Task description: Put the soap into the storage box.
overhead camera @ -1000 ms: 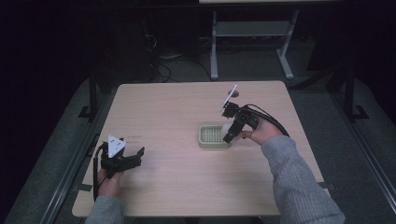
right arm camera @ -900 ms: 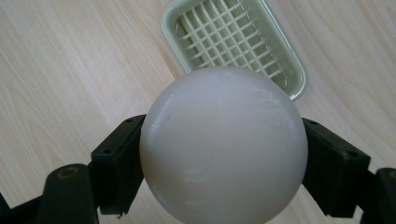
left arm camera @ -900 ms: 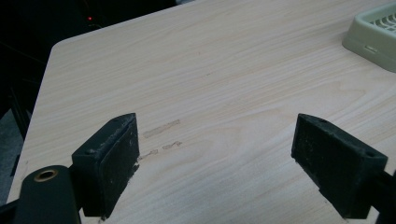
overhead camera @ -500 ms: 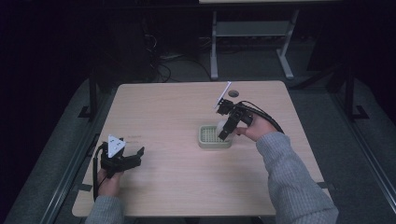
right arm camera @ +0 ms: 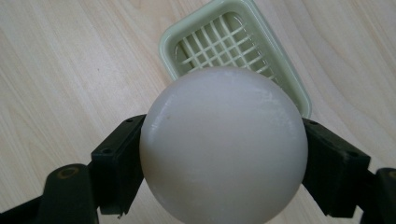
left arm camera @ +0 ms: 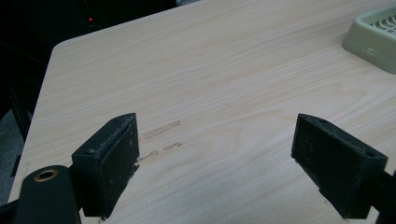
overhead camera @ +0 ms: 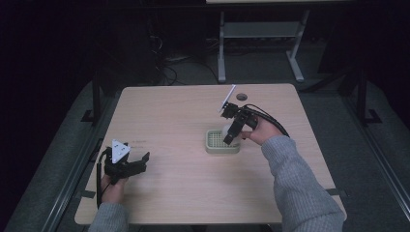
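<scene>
My right gripper (right arm camera: 223, 158) is shut on a white ball (right arm camera: 223, 144), held just above a pale green slatted tray (right arm camera: 233, 42). In the high view that right gripper (overhead camera: 230, 137) points down over the green tray (overhead camera: 215, 147) at the table's middle right, with the white ball (overhead camera: 226, 129) between its jaws. My left gripper (overhead camera: 140, 161) rests near the table's front left, open with nothing in it. In the left gripper view its jaws (left arm camera: 215, 163) stand wide apart over bare wood, and a corner of the tray (left arm camera: 376, 30) shows at the top right.
The light wood table (overhead camera: 179, 116) has a small dark hole (overhead camera: 241, 97) near its far edge. Faint tape marks (left arm camera: 161, 137) lie on the wood ahead of the left gripper. A metal stand (overhead camera: 261, 38) is on the floor behind the table.
The right gripper has carried the white ball left and down, from the tray's far right side to right over the tray. The left gripper has stayed put.
</scene>
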